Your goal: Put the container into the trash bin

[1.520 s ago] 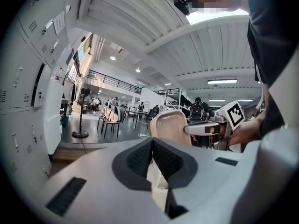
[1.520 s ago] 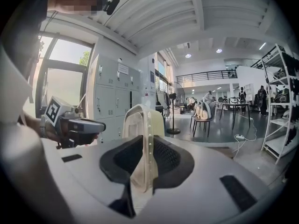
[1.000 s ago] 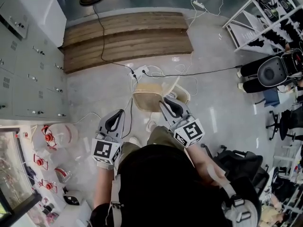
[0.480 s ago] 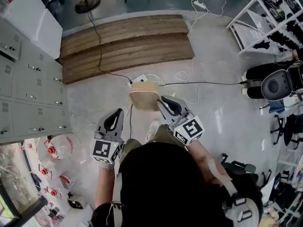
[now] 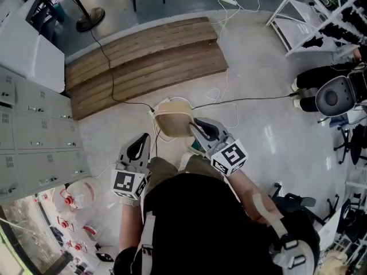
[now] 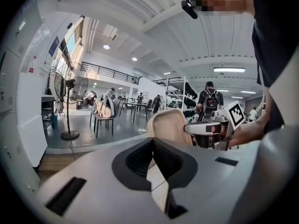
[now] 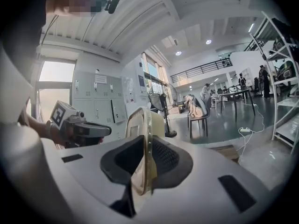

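Note:
A beige plastic container point(image 5: 174, 121) hangs above the floor in front of the person, and my right gripper point(image 5: 194, 129) is shut on its rim. In the right gripper view the container's edge point(image 7: 142, 139) stands upright, pinched between the two pads. My left gripper point(image 5: 139, 144) is held level to the left of the container, apart from it, with its jaws shut and nothing between them. From the left gripper view the container point(image 6: 169, 125) and the right gripper point(image 6: 198, 128) show ahead on the right.
A wooden plank platform point(image 5: 143, 59) lies ahead on the floor, with cables and a power strip point(image 5: 226, 99) trailing across it. Grey lockers point(image 5: 34, 142) line the left side. A fan stand point(image 5: 89, 19), a white rack point(image 5: 312, 13) and an office chair point(image 5: 335, 96) stand farther off.
The person has walked on: the platform, lockers and cables have slid through the head view. Both grippers keep their pose, and the container stays in the right one.

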A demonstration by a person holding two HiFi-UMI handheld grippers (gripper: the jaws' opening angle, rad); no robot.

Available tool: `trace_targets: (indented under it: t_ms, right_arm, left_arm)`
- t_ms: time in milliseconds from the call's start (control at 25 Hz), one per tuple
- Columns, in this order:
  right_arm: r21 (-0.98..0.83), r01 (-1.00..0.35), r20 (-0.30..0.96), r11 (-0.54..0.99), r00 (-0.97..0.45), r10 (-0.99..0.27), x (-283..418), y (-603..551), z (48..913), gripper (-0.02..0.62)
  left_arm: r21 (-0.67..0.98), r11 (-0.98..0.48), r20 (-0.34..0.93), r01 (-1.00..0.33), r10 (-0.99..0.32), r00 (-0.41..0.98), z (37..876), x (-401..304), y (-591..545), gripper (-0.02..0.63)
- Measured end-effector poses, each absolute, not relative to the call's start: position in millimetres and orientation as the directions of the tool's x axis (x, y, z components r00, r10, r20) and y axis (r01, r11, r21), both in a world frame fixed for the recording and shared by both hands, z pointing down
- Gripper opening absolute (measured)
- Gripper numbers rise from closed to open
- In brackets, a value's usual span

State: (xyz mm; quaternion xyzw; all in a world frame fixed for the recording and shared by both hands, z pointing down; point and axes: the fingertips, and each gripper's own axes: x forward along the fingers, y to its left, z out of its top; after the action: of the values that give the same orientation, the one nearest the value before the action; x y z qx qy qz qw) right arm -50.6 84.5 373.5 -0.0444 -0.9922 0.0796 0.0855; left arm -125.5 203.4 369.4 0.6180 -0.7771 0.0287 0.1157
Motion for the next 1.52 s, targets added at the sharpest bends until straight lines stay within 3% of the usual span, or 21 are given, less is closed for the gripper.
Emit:
trace_targets:
  t_ms: [320,800,1520]
  right_arm:
    - [-0.180,-0.071,0.175,0.981,-0.984,-0.039,-42,30,380,0.066]
    - [-0.161,-0.373,0.213,0.914,-0.917,-0.337,-37,-30,379,0.063]
    - [-0.151,-0.807,0.276,0.571,-0.589,-0.759,41,-29,409,0.054]
  left_arm:
    - [0.125,0.114,0.234,-0.986,-0.969,-0.082,379,-134,142,0.008]
    - [0.145,-0.205,0.235,-0.968,-0.943,0.235,382,-159,52,0.008]
    - [0.197,-0.656,0.274,-0.729,-0.677,0.683,418,-118,-7,0.008]
